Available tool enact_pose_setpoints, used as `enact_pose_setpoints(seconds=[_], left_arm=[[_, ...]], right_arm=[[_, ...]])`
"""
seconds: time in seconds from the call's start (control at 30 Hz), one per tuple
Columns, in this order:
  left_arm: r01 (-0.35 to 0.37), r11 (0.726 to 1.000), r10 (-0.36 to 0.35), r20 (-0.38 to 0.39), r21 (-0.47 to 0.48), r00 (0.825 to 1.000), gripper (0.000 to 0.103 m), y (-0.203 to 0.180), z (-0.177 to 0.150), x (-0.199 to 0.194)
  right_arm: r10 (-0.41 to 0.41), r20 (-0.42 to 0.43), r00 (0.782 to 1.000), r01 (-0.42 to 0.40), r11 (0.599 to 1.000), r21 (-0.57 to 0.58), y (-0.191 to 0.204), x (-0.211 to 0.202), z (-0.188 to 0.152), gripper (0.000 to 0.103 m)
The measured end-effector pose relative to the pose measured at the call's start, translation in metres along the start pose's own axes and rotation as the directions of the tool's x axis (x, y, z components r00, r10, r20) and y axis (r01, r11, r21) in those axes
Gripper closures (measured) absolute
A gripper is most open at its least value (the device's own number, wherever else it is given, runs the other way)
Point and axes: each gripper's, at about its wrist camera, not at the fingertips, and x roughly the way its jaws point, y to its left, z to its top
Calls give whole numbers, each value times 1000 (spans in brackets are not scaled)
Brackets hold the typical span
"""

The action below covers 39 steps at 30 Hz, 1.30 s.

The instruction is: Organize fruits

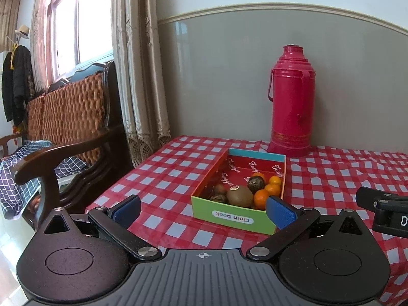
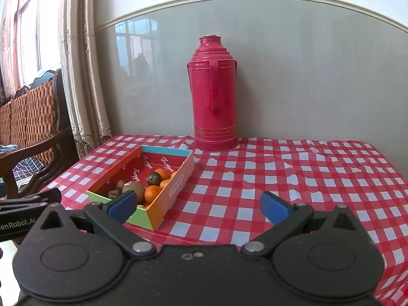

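Note:
A colourful open cardboard box (image 1: 230,216) (image 2: 176,191) lies on the red checked tablecloth. Inside it are a brown kiwi (image 1: 239,195) (image 2: 132,187), several small oranges (image 1: 261,196) (image 2: 152,193) and a few dark round fruits (image 1: 256,183) (image 2: 153,178). My left gripper (image 1: 202,210) hovers open just in front of the box's near end, with nothing between its blue pads. Open and empty too, my right gripper (image 2: 197,205) sits to the right of the box, over bare cloth. Each gripper's body shows at the edge of the other's view.
A tall red thermos (image 1: 290,102) (image 2: 214,94) stands at the back against the grey wall. The table (image 1: 163,178) (image 2: 293,178) ends on the left, where a dark wooden chair (image 1: 63,153) with woven cushions and a checked cloth stands beside curtains.

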Motion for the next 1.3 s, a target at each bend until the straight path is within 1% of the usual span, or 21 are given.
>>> enact_pose_setpoints(seconds=[0.23,0.57,0.87,1.3], left_arm=[[6,1000,-6,-6,-13,1000,0,3,3,0],[5,1000,-5,0,-29,1000,0,4,3,-1],[35,999,-35,-1,-20,999,0,1,3,0],[36,999,-36,1,-22,999,0,1,3,1]], right_arm=[[11,1,1000,-11,1000,-12,6,1,0,6],[24,-5,1000,-24,1000,-4,5,1,-1,6],[36,-10,999,-36,999,-15,8,2,-3,6],[31,-4,1000,-31,999,-13,8,2,-2,6]])
